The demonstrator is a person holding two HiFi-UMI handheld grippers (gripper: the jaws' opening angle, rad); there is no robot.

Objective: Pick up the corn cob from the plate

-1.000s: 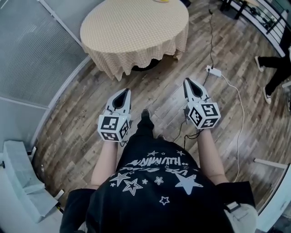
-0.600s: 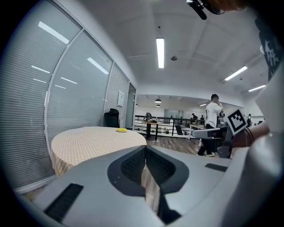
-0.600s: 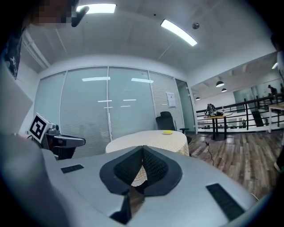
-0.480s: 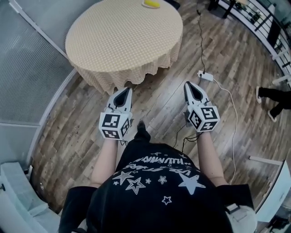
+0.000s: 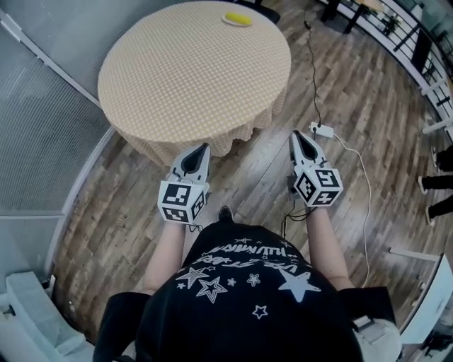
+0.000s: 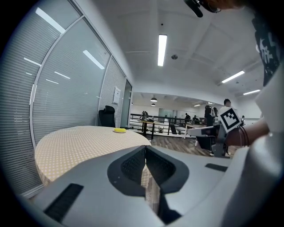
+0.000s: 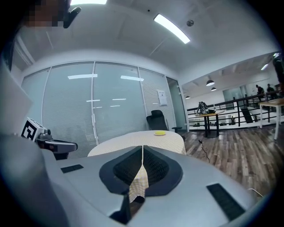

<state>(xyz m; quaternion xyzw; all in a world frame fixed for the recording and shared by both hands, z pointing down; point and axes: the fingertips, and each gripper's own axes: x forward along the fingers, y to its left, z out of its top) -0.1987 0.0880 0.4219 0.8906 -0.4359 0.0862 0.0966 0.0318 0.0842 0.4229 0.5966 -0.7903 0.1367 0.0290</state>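
Both pairs of jaws are pressed together, empty, far from the corn cob (image 5: 238,18) across the tabletop (image 5: 184,78); it looks stiff and roll-prone, so I'd pinch mid-length.

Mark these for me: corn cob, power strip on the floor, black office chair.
corn cob (image 5: 238,19): head view, middle of the yellow cob.
power strip (image 5: 322,130): head view, centre of its white body.
office chair (image 7: 157,119): right gripper view, on the backrest.

Open run across tabletop (image 5: 191,78) to plate (image 5: 237,19) at far edge. Glass wall (image 5: 42,120) hems left; power strip (image 5: 322,130) on floor right.
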